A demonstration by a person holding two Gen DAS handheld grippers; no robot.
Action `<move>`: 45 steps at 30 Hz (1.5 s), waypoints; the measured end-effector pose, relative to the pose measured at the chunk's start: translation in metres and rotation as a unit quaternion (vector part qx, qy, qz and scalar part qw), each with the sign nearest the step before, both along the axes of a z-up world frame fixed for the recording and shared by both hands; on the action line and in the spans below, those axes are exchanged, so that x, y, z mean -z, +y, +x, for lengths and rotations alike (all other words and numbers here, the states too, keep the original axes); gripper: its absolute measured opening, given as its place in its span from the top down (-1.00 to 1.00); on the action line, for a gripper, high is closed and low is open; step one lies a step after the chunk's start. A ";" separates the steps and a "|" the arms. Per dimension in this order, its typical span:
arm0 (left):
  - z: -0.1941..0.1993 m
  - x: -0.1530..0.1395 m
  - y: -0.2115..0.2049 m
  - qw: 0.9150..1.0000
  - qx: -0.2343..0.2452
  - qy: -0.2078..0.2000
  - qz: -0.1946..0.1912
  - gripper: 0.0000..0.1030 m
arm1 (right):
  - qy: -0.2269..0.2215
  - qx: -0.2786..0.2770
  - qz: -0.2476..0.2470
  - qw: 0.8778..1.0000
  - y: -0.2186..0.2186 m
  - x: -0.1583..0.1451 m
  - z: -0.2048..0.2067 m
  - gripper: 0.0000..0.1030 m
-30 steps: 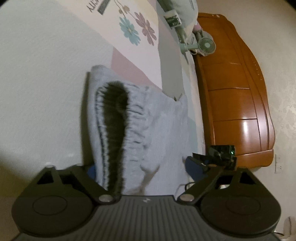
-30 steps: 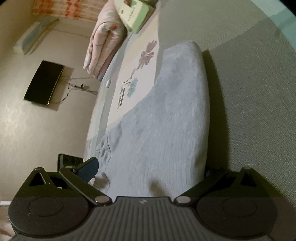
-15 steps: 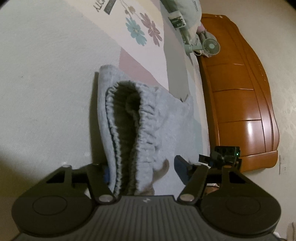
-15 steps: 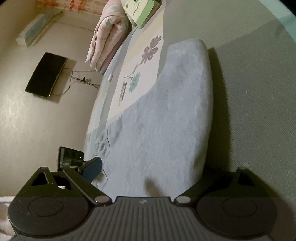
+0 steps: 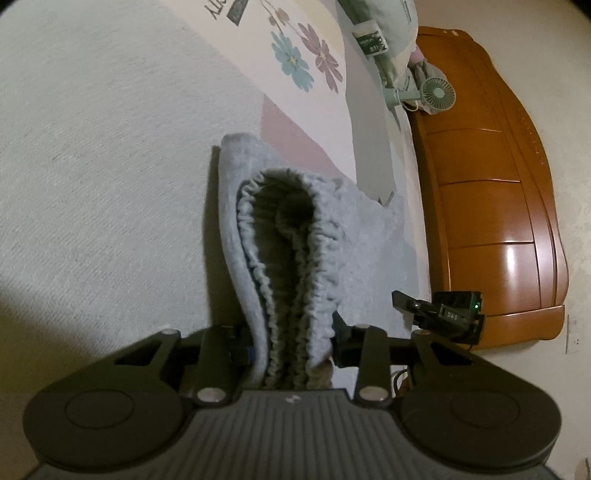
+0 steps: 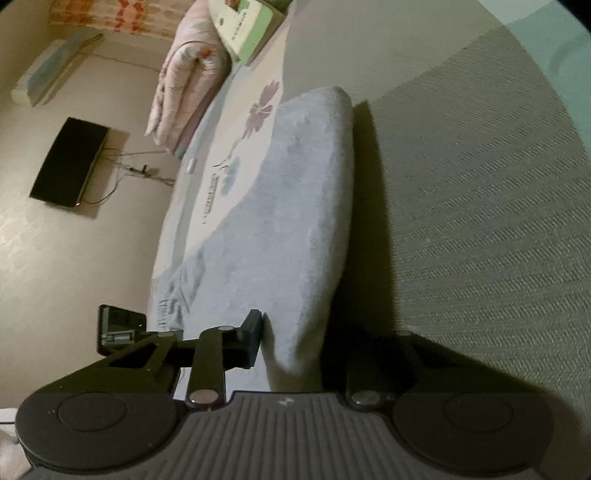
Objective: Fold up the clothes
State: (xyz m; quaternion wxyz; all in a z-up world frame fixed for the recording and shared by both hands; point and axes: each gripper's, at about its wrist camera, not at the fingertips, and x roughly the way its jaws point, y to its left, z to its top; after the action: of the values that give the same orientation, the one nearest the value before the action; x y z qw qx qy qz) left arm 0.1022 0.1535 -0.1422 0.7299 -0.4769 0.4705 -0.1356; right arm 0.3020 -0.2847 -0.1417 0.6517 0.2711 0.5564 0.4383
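Both grippers, left (image 5: 291, 341) and right (image 6: 291, 347), have fingers clamped on the grey garment (image 6: 280, 221).

The garment (image 5: 332, 236) was laid on the bedsheet (image 5: 110, 184). The headboard (image 5: 491, 206) was seen right of it, the fan (image 5: 437, 94) beyond.

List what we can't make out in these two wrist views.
- Left wrist view: left hand-held gripper pad contact, hidden by the grey garment bunched between the fingers.
- Left wrist view: garment's far end, hidden behind its raised waistband.
- Right wrist view: right hand-held gripper, its right finger lost in the garment's shadow.
- Right wrist view: print on the green box, too small.
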 end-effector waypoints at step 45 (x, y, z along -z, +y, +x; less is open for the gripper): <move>0.169 -0.119 -0.211 0.932 0.298 -0.131 0.158 0.41 | -0.195 0.243 -0.108 0.944 -0.149 -0.104 -0.089 0.74</move>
State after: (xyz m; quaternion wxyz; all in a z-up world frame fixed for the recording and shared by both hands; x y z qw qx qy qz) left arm 0.2715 -0.0576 -0.0229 0.7767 -0.1714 0.5069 -0.3323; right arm 0.2131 -0.4332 -0.0373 0.8596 0.2351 0.3799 0.2479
